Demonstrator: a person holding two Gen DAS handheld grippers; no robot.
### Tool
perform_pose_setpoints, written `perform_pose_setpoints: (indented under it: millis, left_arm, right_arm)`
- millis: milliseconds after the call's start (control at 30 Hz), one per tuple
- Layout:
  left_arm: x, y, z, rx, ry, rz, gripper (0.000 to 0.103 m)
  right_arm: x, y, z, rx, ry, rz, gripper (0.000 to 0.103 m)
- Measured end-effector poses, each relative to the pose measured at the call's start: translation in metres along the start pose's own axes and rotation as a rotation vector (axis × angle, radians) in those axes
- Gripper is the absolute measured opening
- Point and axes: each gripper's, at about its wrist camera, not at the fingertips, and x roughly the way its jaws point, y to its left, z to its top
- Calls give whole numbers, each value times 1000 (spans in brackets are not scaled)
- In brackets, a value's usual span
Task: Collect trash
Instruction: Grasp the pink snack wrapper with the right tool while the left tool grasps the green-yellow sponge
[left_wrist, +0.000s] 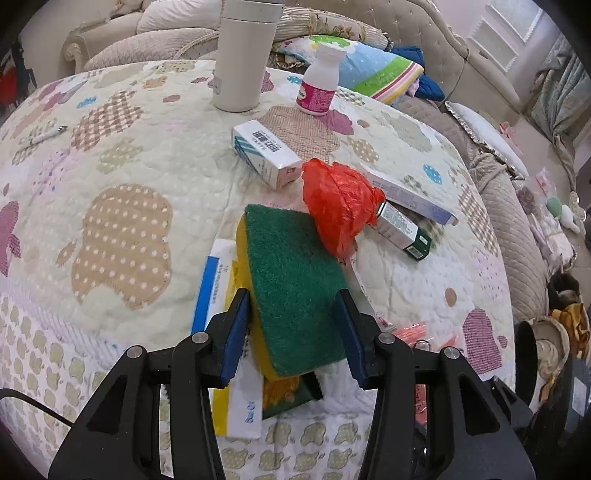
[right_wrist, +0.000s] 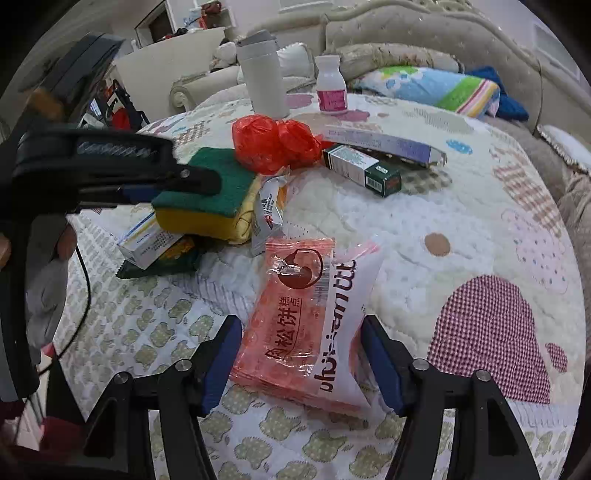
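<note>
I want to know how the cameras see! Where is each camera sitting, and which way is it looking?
Left wrist view: sits on the left gripper, looking down along its jaws, which straddle the green-and-yellow sponge; only the gripper's own black frame shows.
Right wrist view: sits on the right gripper, looking down at the pink snack packet between its open jaws; the left gripper reaches in from the left.
Both share the sponge, red plastic bag, white tumbler and pill bottle.

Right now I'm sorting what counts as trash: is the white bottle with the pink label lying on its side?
No, the white bottle stands upright on the quilt, cap up, beside the tall white cup.
</note>
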Motion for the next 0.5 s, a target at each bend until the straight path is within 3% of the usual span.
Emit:
perform_pose_setpoints:
  millis: [100,200,500]
  left_arm:
    - [-2,0,1,8,-6,-31,30]
    - [-12,0,1,10,-20,-47,22]
    - [-65,-14,-2,86,-91,-89,16]
  right_arm:
    - [-5,-10,-1,34,-19,37,44]
    - [-13,-20,-2,60,-37,52,39]
    - [-49,-43,1,115,-111,43,39]
